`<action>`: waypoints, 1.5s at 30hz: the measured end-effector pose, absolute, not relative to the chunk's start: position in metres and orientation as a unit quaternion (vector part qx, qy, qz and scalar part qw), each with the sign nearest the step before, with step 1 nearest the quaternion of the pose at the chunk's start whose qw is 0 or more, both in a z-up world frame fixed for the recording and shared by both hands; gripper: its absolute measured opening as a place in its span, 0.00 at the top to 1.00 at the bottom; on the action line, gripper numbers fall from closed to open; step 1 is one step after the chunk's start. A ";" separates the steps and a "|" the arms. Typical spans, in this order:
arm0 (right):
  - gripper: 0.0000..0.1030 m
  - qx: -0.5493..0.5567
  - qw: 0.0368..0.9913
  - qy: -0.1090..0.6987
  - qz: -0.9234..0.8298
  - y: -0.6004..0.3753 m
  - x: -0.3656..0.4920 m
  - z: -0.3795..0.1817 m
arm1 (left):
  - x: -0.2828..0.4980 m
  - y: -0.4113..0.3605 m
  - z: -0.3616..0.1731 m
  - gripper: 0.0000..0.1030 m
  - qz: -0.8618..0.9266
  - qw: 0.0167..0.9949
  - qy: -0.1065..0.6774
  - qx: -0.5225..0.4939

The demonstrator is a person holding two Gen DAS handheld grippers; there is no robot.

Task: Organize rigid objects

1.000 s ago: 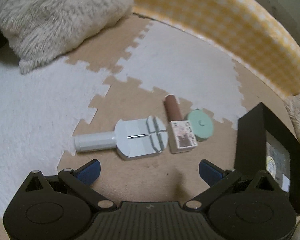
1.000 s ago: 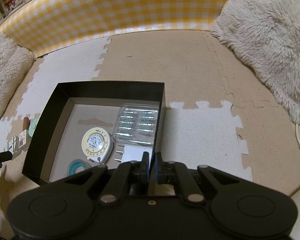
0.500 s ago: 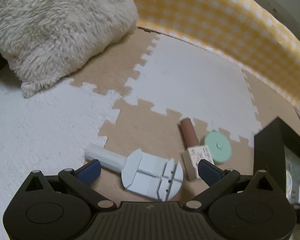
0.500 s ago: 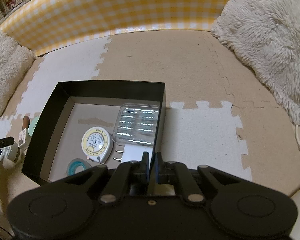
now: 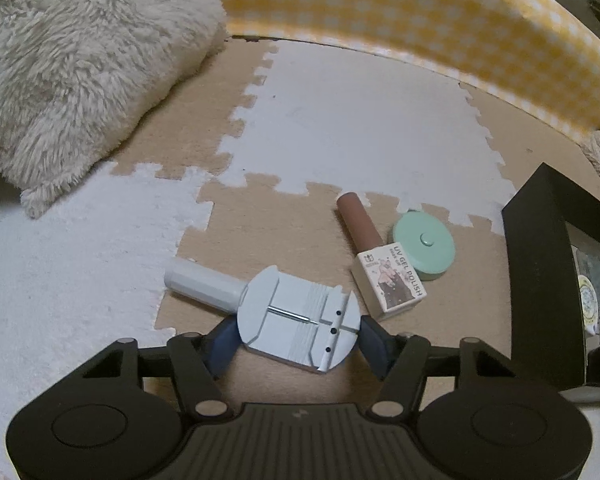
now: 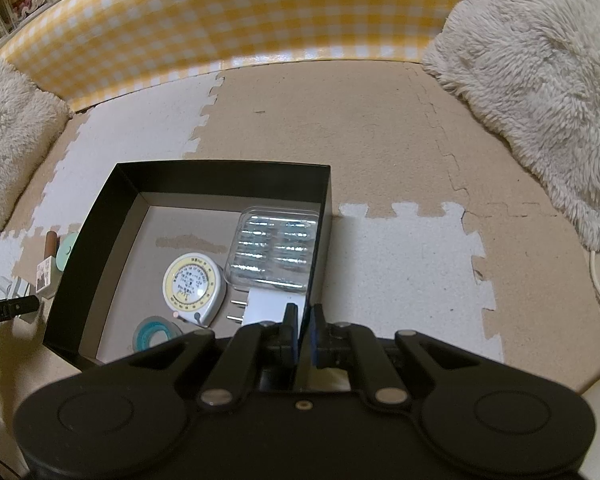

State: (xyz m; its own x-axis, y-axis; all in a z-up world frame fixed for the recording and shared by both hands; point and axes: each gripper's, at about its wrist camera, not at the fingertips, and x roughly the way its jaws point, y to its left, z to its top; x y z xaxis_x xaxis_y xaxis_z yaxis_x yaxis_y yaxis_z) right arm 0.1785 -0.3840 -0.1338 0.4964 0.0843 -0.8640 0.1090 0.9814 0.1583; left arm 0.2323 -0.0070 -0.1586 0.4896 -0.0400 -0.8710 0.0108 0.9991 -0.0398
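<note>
while the left gripper (image 5: 298,340) sits low over the mat, its two blue pads (image 5: 220,342) bracket the round head of one pale grey plastic tool (image 5: 296,320); pads look just at the head's edges, so they close around it, though firm contact can't be confirmed; tool has a flat disc head with slots, a thin metal pin and a cylindrical handle pointing left, lying on a tan tile.

just right of it: one gel polish bottle (image 5: 384,268), square cream body with printed label, brown cylindrical cap, lying flat; touching or just beside that, one mint green round disc (image 5: 424,250) with a centre button.

one black box (image 6: 88,264), rectangular, matte, open top, grey card floor; the three loose items lie outside its left wall. inside, counted: one round tape measure (image 6: 194,286) with yellow dial, one clear ribbed plastic case (image 6: 276,248), one white plug adapter (image 6: 266,306) with two metal prongs, one teal ring (image 6: 156,332).

right gripper (image 6: 303,330) fingers are pressed nearly together, clamped over the box's near right wall edge.

floor is foam puzzle mat (image 6: 380,152), tan and white tiles with toothed joints; yellow gingham barrier (image 6: 228,24) behind; two shaggy cream cushions, left (image 5: 72,64) and right (image 6: 540,80).
</note>
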 end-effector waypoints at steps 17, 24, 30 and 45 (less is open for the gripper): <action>0.94 0.096 0.860 0.502 -0.007 -0.384 0.178 -0.134 | 0.216 -0.027 -0.126 0.38 -0.051 0.894 0.443 -0.042; 0.94 0.095 0.860 0.502 -0.007 -0.384 0.178 -0.134 | 0.208 -0.034 -0.117 0.39 -0.071 0.898 0.431 -0.054; 0.94 0.094 0.860 0.502 -0.007 -0.384 0.179 -0.134 | 0.201 -0.044 -0.113 0.39 -0.095 0.898 0.425 -0.054; 0.94 0.090 0.860 0.503 -0.008 -0.382 0.178 -0.133 | 0.203 -0.072 -0.144 0.37 -0.135 0.880 0.453 0.046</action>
State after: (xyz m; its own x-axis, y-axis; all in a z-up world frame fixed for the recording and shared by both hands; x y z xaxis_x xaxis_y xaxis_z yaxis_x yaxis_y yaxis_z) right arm 0.1782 -0.3816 -0.1329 0.4946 0.0771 -0.8657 0.1048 0.9835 0.1475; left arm 0.2029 -0.0718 -0.1441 0.5528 -0.1959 -0.8100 0.2784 0.9595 -0.0420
